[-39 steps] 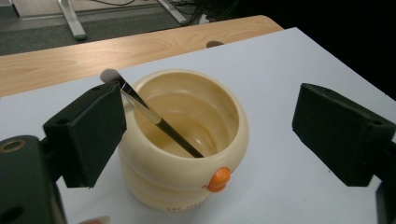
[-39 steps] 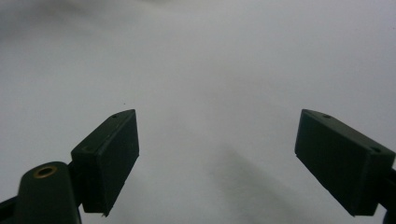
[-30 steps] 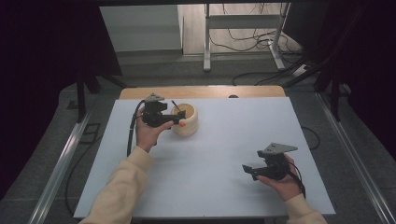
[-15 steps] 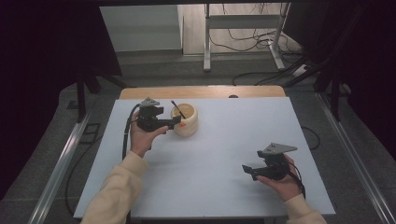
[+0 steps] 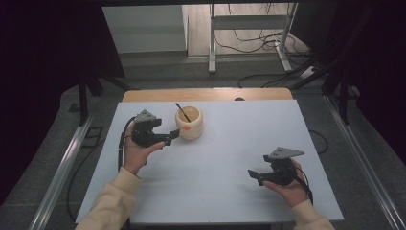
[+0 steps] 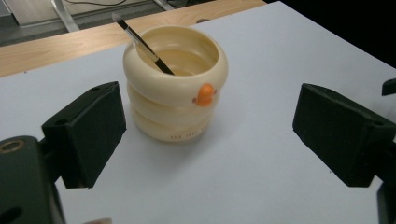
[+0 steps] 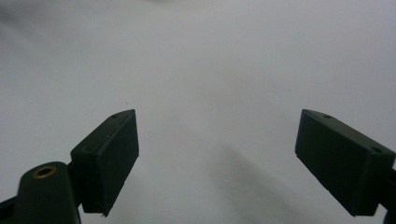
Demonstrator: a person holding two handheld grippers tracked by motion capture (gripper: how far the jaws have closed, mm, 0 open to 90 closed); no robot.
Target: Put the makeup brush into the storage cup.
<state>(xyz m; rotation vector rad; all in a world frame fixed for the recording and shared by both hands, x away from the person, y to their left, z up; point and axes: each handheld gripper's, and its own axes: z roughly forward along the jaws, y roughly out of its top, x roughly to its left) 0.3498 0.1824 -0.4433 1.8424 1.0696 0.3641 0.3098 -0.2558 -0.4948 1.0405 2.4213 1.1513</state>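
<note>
Currently left gripper (image 5: pixel 168 137) points level at cup (image 5: pixel 189 123), jaws apart; right gripper (image 5: pixel 253 174) low, jaws apart.

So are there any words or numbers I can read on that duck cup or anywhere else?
Cream duck-face cup: a row of small raised letters runs round its bottom ring, too small and blurred to read.
White table: no writing.
Left tool, right tool: no labels visible.
Nothing else here can be read.
</note>
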